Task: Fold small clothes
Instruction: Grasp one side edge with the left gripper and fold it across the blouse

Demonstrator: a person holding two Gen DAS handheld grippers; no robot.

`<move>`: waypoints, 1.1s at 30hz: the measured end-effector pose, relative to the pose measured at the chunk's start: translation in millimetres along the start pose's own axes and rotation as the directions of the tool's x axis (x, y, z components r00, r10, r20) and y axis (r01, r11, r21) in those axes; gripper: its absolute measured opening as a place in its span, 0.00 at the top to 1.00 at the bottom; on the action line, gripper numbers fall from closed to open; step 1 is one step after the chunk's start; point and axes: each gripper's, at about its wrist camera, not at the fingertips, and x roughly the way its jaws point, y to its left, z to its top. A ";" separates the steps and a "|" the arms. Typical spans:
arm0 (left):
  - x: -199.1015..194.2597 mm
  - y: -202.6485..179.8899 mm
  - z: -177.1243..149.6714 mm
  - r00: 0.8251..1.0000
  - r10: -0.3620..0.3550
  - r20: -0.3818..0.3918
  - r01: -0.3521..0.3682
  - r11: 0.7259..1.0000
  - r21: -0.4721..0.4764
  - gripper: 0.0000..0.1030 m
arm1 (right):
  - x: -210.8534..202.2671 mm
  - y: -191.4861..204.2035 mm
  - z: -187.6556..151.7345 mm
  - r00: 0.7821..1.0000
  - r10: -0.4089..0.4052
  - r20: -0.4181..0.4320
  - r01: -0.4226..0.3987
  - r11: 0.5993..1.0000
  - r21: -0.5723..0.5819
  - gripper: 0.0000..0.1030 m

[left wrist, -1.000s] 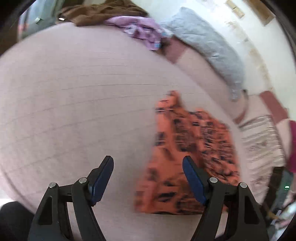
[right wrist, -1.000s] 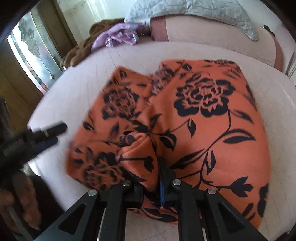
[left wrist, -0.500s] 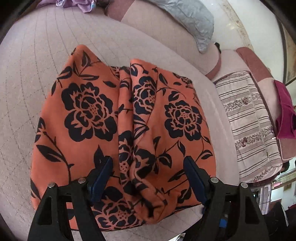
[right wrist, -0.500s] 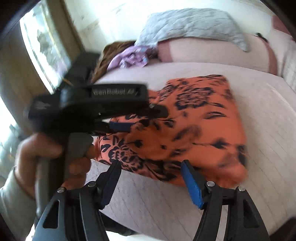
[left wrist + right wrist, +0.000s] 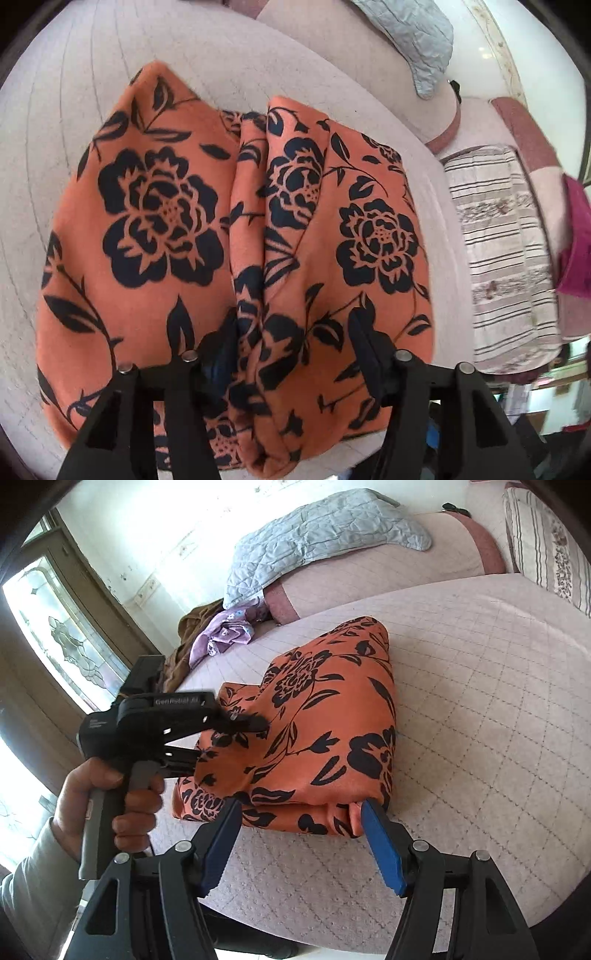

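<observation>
An orange garment with black flowers (image 5: pixel 155 221) lies folded on the pale quilted bed (image 5: pixel 48 129). A raised ridge of cloth runs down its middle. My left gripper (image 5: pixel 291 328) is open and pressed down onto the garment's near part, its fingers straddling that ridge. In the right wrist view the same garment (image 5: pixel 332 731) lies ahead, with the left gripper (image 5: pixel 255 722) resting on its left side. My right gripper (image 5: pixel 301 812) is open and empty, just short of the garment's near folded edge, not touching it.
A grey quilted pillow (image 5: pixel 325 531) and a pink bolster (image 5: pixel 369 568) lie at the bed's far side. Purple and brown clothes (image 5: pixel 225 635) are heaped at the far left corner. A striped pillow (image 5: pixel 506 251) lies to the right. The bed's near edge (image 5: pixel 295 926) is close.
My right gripper let go of the garment, opened and pulled back. My left gripper swung over from bare bed onto the garment and lowered onto its middle ridge.
</observation>
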 end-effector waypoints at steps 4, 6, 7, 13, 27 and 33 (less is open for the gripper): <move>-11.5 -22.1 1.1 0.995 0.067 0.067 -0.073 0.994 0.083 0.82 | -5.5 -6.0 1.0 1.000 0.021 0.019 -0.021 1.000 0.016 0.32; -43.3 -47.7 -5.7 0.978 0.085 0.191 -0.119 0.978 0.172 0.82 | -9.0 -10.9 2.2 0.999 0.006 0.031 -0.007 1.000 0.029 0.32; -58.4 -55.9 -10.8 0.969 0.071 0.236 -0.119 0.973 0.196 0.82 | -11.1 -12.9 1.5 0.999 0.001 0.037 -0.003 0.999 0.035 0.32; -49.1 -14.2 -22.0 0.950 0.201 0.239 -0.243 0.956 0.162 0.82 | -22.4 -30.2 2.2 0.998 -0.025 0.054 0.020 0.996 0.089 0.32; -25.3 35.1 -24.7 0.963 0.205 0.177 -0.212 0.977 0.018 0.82 | -12.4 -35.9 2.0 0.997 -0.071 0.000 0.071 0.993 0.093 0.32; -67.6 -4.1 -23.3 0.939 0.179 0.293 -0.214 0.972 0.094 0.83 | -9.3 -32.5 -0.5 0.998 -0.062 -0.021 0.064 0.995 0.072 0.32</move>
